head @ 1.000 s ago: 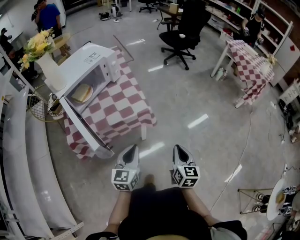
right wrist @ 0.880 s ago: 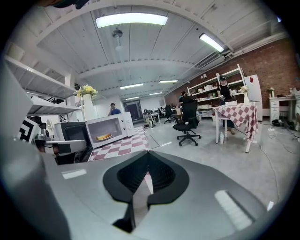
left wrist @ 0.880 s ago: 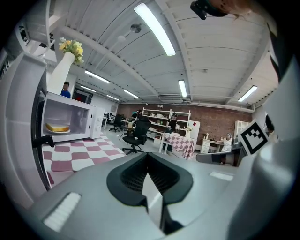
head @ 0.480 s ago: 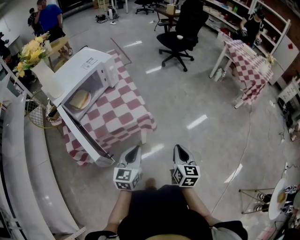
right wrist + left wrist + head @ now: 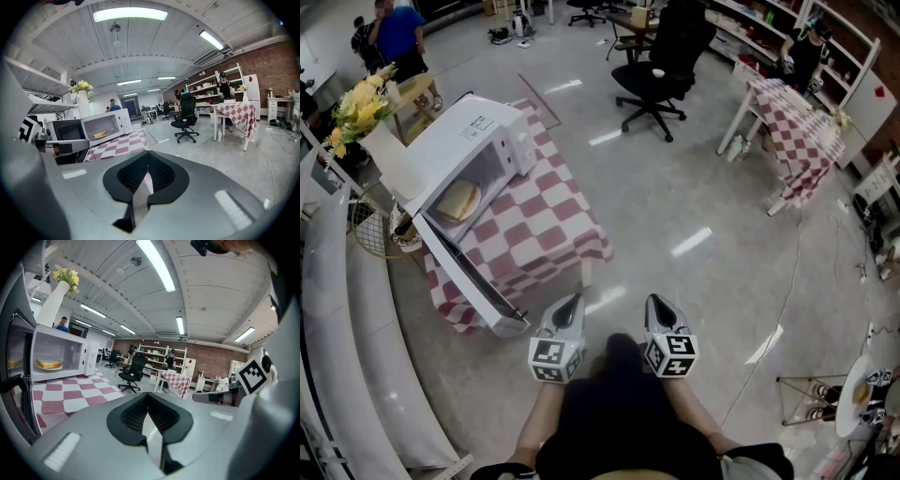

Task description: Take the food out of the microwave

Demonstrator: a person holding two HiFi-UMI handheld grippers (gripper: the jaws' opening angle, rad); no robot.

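On the desk [image 5: 551, 223] draped in a red-and-white checked cloth, at the left of the head view, stands a boxy white microwave oven [image 5: 467, 131]. Its dark-windowed door [image 5: 472, 270] is swung fully open, and the door's free end reaches out past the desk's near edge. The food, a pale yellow slab that looks like bread [image 5: 457, 199], lies inside the oven cavity on a white plate, well apart from both claws. A tall white vase of yellow flowers [image 5: 384, 150] stands on top of the oven at its left end.

The person holds both tools low in front of the body, side by side and pointing out over the shiny grey floor [image 5: 694, 244]. The left claw [image 5: 570, 305] is just beside the tip of the open door; its own view shows the jaws pressed together with nothing between them. The right claw [image 5: 657, 305] is likewise closed and empty, further from the oven.

A black swivel office chair [image 5: 661, 66] stands on the floor beyond the desk. A second small desk with a checked cloth [image 5: 802, 131] is at the right, in front of shelving. A person in a blue top [image 5: 398, 37] stands at the far left, behind the oven.
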